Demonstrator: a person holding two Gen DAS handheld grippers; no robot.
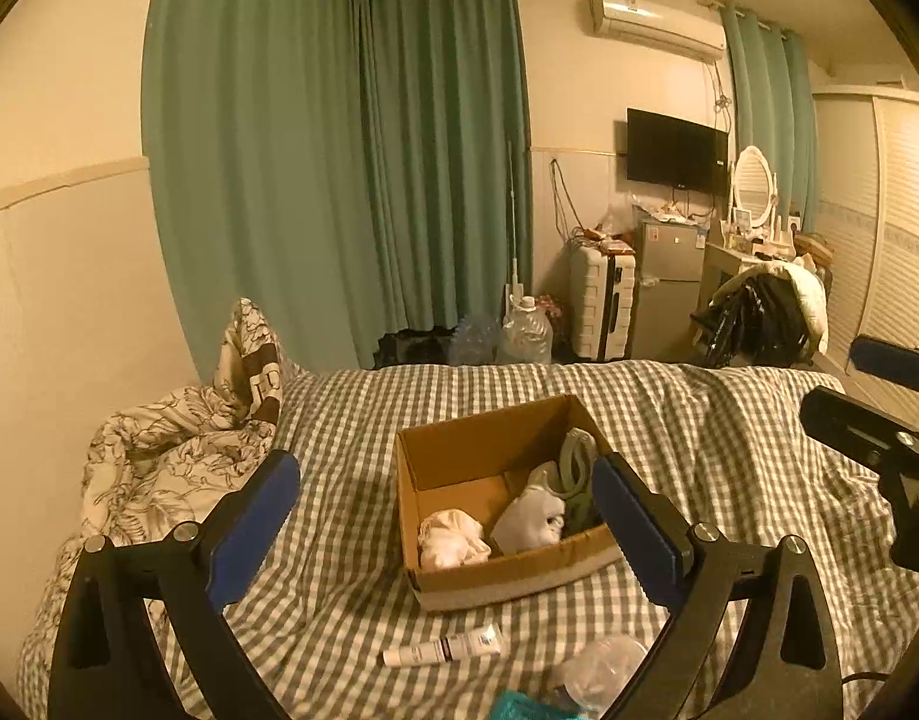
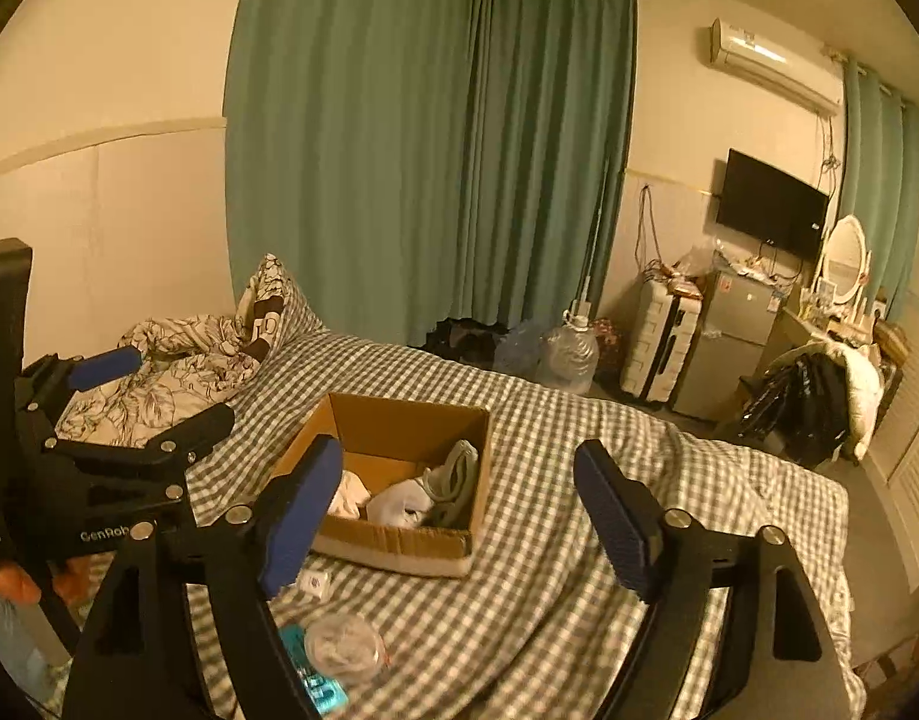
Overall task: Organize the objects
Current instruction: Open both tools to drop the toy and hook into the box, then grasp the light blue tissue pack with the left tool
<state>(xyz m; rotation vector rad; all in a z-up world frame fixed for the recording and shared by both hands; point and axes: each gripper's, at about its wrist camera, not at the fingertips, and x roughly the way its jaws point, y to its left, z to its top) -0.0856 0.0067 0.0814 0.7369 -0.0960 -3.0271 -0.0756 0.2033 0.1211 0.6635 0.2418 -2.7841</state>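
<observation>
An open cardboard box [image 1: 459, 444] [image 2: 399, 414] sits on the checked bedspread. In it lie a crumpled white cloth [image 1: 453, 540], a white sock [image 1: 531, 519] and a grey-green sock [image 1: 579, 468]. In front of the box lie a white tube [image 1: 441, 648], a clear round plastic container [image 1: 603, 669] [image 2: 345, 645] and a teal packet [image 2: 315, 669]. My left gripper [image 1: 447, 516] is open and empty, held above the bed just short of the box. My right gripper [image 2: 459, 510] is open and empty, to the right of the left one.
A rumpled floral duvet [image 1: 177, 450] is piled at the bed's left by the wall. Beyond the bed's far edge stand water bottles [image 1: 525, 330], a white suitcase [image 1: 600, 306], a small fridge [image 1: 666, 282] and a chair heaped with clothes [image 1: 765, 306].
</observation>
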